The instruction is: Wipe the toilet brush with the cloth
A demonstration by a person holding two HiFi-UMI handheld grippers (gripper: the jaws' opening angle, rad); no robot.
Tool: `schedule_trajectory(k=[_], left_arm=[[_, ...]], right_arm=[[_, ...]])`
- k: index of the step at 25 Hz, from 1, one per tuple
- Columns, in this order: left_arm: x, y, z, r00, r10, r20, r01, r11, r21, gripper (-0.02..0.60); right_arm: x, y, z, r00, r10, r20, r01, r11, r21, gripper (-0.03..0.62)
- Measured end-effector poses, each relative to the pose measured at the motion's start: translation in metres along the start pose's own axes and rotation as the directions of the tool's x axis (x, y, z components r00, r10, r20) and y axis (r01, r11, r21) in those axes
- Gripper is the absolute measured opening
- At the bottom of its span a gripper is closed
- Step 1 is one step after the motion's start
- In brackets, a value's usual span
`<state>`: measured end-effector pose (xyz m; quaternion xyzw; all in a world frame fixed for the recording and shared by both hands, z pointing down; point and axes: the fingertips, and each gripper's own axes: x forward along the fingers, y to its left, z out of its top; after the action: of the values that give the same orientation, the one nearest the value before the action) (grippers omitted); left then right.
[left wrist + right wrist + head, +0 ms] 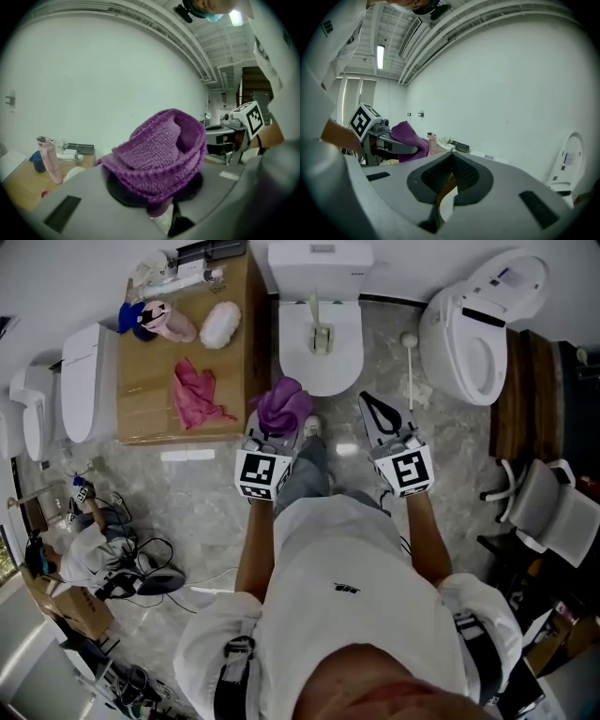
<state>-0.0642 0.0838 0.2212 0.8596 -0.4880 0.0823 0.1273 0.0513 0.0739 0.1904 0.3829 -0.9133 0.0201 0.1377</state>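
Left gripper (pixel 277 432) is up in front of the person with its fingers clamped tight on the purple cloth (pixel 284 405), most of it bunched in a loose wad above the tips. Right gripper (pixel 380 412) sits level beside it, fingers pressed together and nothing between them. Straight ahead, lying on the middle toilet (pixel 345 367), is what looks like the toilet brush (pixel 319 329), a pale long-handled piece well apart from both grippers. A white stick with a round end (pixel 410 362) lies on the floor by the right-hand toilet, and I cannot say for sure which of the two is the brush. The job now is to close in, so the right fingers need to open early and take the handle near its end, leaving the length free. The left should lead with the fat wad of cloth rather than the fingertips, keep its squeeze firm, and stroke along the handle in one direction while the right holds it steady.
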Motion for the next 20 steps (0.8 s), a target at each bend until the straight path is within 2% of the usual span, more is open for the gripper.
schedule_trajectory(k=[12, 20], left_arm=[[0.089, 0.071, -0.042, 0.995, -0.057, -0.085, 0.055, 0.998, -0.028, 0.086], [0.133, 0.093, -0.077, 0.988, -0.097, -0.119, 0.093, 0.995, -0.036, 0.086]], right_arm=[[0.097, -0.041, -0.05, 0.994, -0.002, -0.106, 0.0, 1.0, -0.018, -0.003], [0.139, -0.06, -0.098, 0.984, -0.015, -0.175, 0.014, 1.0, -0.009, -0.003]])
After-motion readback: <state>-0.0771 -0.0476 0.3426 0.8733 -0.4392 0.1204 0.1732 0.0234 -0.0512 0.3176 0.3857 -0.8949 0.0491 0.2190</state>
